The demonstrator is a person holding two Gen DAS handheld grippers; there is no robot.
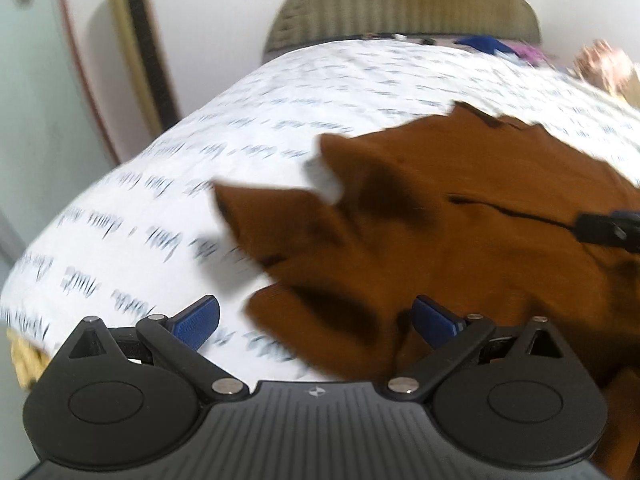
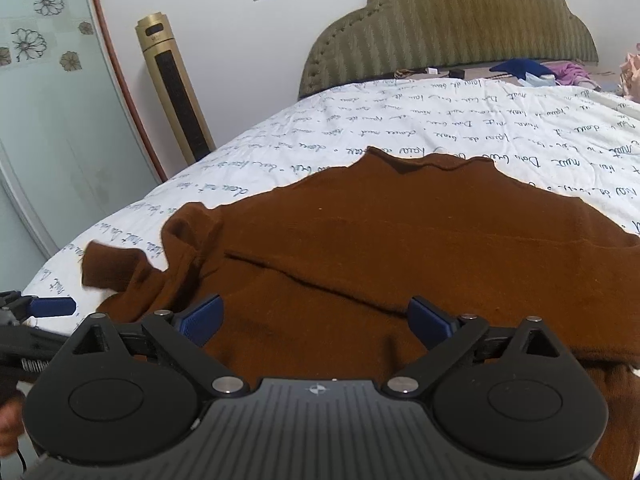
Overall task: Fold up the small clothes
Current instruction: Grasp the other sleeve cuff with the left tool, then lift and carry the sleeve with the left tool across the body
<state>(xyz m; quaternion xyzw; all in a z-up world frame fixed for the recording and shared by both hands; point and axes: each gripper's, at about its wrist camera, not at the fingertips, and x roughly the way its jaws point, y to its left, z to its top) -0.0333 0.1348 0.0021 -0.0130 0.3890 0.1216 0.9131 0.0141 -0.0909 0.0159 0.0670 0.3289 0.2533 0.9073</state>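
Observation:
A brown knit sweater (image 2: 400, 232) lies spread on the white bed sheet with script print (image 2: 400, 120); its lower part is folded up over the body and its left sleeve (image 2: 120, 268) is crumpled. My right gripper (image 2: 316, 318) is open over the sweater's near edge. My left gripper (image 1: 316, 320) is open and empty above the sweater's (image 1: 440, 220) left side, where the blurred view shows the bunched sleeve (image 1: 280, 220). Its blue finger (image 2: 52, 307) shows at the far left of the right wrist view; the right gripper's finger (image 1: 608, 228) shows at the right of the left wrist view.
A padded olive headboard (image 2: 452, 28) stands at the bed's far end, with blue and pink clothes (image 2: 536, 70) in front of it. A gold tower fan (image 2: 176, 88) and a glass door with flower decals (image 2: 48, 100) stand left of the bed.

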